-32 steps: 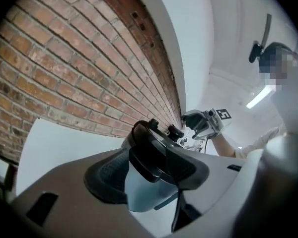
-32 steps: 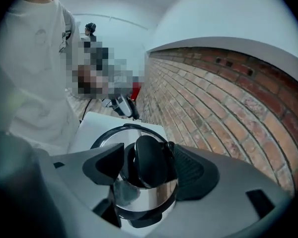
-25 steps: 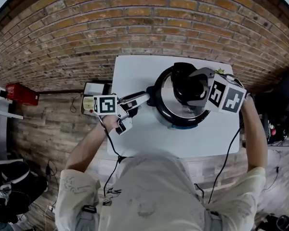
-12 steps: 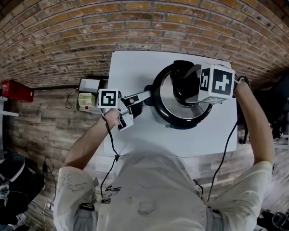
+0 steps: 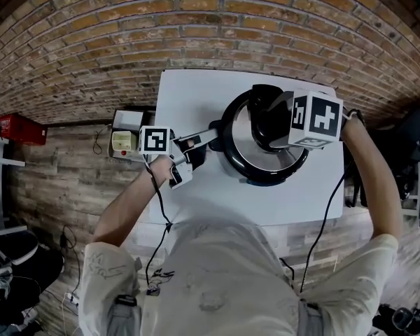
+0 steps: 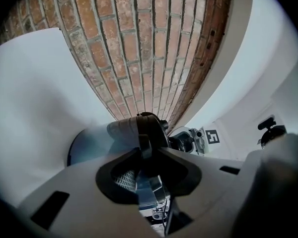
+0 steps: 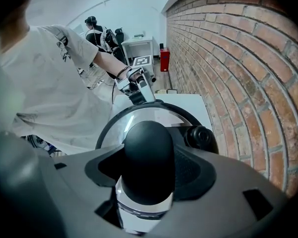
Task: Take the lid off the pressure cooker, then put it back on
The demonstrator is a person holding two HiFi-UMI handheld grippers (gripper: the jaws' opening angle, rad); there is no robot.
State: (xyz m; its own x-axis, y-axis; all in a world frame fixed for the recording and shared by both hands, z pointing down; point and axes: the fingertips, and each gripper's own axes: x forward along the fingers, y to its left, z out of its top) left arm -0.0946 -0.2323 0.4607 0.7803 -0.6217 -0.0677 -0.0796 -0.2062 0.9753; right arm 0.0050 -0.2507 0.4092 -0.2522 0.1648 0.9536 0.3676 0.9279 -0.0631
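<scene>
The pressure cooker (image 5: pixel 246 161) stands on the white table (image 5: pixel 196 96), its steel lid (image 5: pixel 255 156) seated on the pot. My left gripper (image 5: pixel 208 140) lies level at the cooker's left side. Its jaws have just been closing and now pinch the black side handle (image 6: pixel 139 130). My right gripper (image 7: pixel 148 175) points steeply down over the lid (image 7: pixel 114 130). It has closed a little, and its pads hold the black lid knob (image 7: pixel 148 152) on both sides. A black valve (image 7: pixel 201 138) sits beside the knob.
The cooker fills the table's right half. A small yellowish device (image 5: pixel 122 142) sits off the table's left edge, and a red box (image 5: pixel 17 128) lies further left. A brick wall (image 7: pixel 238 58) runs close behind the table.
The left gripper's jaws have come together on the side handle and the gripper has rolled slightly. The right gripper's marker cube has tipped more upright over the knob.
</scene>
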